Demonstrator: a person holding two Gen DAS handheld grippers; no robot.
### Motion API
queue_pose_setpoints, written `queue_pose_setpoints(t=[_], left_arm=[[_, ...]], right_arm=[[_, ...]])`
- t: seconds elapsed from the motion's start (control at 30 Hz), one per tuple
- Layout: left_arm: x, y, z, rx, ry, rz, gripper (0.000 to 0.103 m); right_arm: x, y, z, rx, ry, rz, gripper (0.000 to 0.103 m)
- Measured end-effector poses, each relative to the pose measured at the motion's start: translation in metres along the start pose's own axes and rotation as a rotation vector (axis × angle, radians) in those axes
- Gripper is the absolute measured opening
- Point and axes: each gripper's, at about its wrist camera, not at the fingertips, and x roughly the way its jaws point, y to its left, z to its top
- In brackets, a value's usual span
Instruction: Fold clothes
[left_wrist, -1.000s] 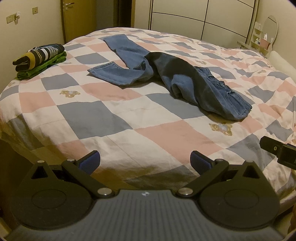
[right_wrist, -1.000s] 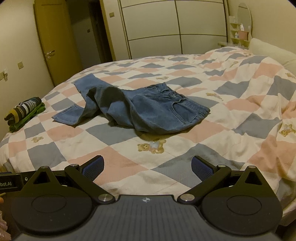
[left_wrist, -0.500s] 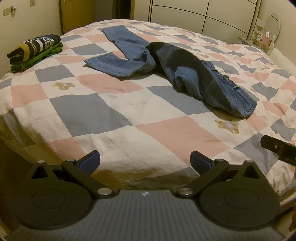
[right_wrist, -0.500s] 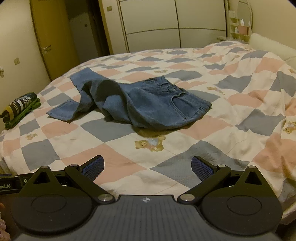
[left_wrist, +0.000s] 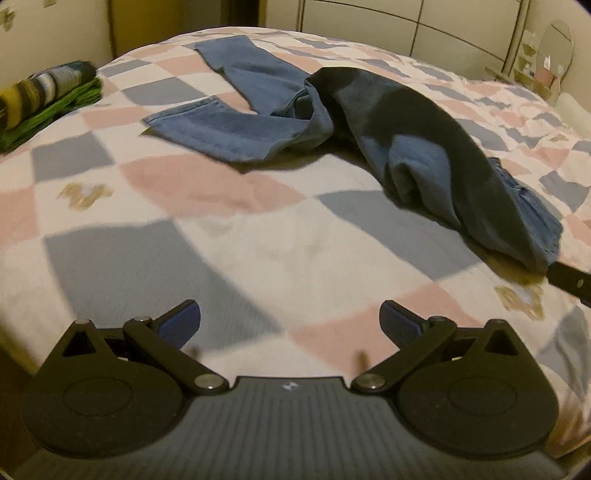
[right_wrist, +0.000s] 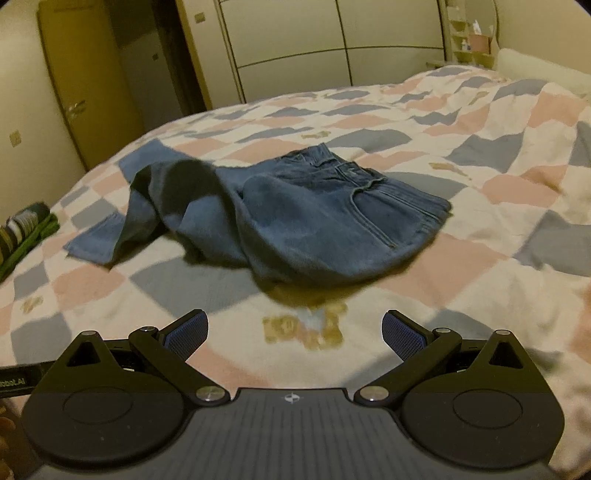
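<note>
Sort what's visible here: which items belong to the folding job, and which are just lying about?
Job: crumpled jeans; left gripper and right gripper, both open and empty.

Lying about: folded clothes stack, checked bedspread, wardrobe, door.

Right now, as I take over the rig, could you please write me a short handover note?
Left gripper: jaws open, holding nothing, above the quilt short of the jeans.
Right gripper: jaws open, holding nothing, facing the waist end of the jeans.
Jeans lie crumpled mid-bed, legs twisted and trailing toward the far side.
Folded clothes are stacked at the bed's left edge.
Done: that stack. Left: flatten and fold the jeans; no grasp made yet.
</note>
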Motion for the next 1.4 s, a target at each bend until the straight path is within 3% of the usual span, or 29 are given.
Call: queue_pose_setpoints(t=[0.1, 0.23, 0.4, 0.63, 0.77, 0.83, 1.0, 1.27, 1.4], left_arm=[[0.014, -0.004, 0.028, 0.031, 0.025, 0.018, 0.102], [-0.009, -0.004, 0.067, 0.009, 0.048, 0.028, 0.102], [-0.054, -0.008, 0.114, -0.008, 0.055, 0.054, 0.102], [-0.135, -0.019, 0.174, -0.012, 0.036, 0.106, 0.102], [-0.162, -0.032, 0.201, 0.004, 0.049, 0.126, 0.102], [-0.171, -0.034, 0.199, 0.004, 0.060, 0.124, 0.102], [-0.165, -0.032, 0.188, -0.037, 0.133, 0.107, 0.102], [-0.126, -0.015, 0.206, 0.051, 0.193, 0.067, 0.102], [-0.094, -0.003, 0.213, 0.120, 0.219, 0.024, 0.102]], right_arm=[[0.022, -0.005, 0.015, 0.048, 0.004, 0.016, 0.103], [0.025, -0.001, 0.047, 0.058, 0.039, 0.011, 0.103], [-0.005, 0.016, 0.107, 0.030, 0.044, 0.042, 0.103], [-0.073, 0.048, 0.190, -0.108, -0.058, 0.134, 0.103], [-0.101, 0.047, 0.219, -0.107, -0.038, 0.170, 0.103], [-0.110, 0.042, 0.228, -0.104, -0.017, 0.171, 0.103], [-0.117, 0.028, 0.231, -0.095, 0.027, 0.164, 0.103], [-0.098, 0.028, 0.227, -0.036, 0.104, 0.151, 0.103], [-0.074, 0.033, 0.226, 0.059, 0.156, 0.094, 0.103]])
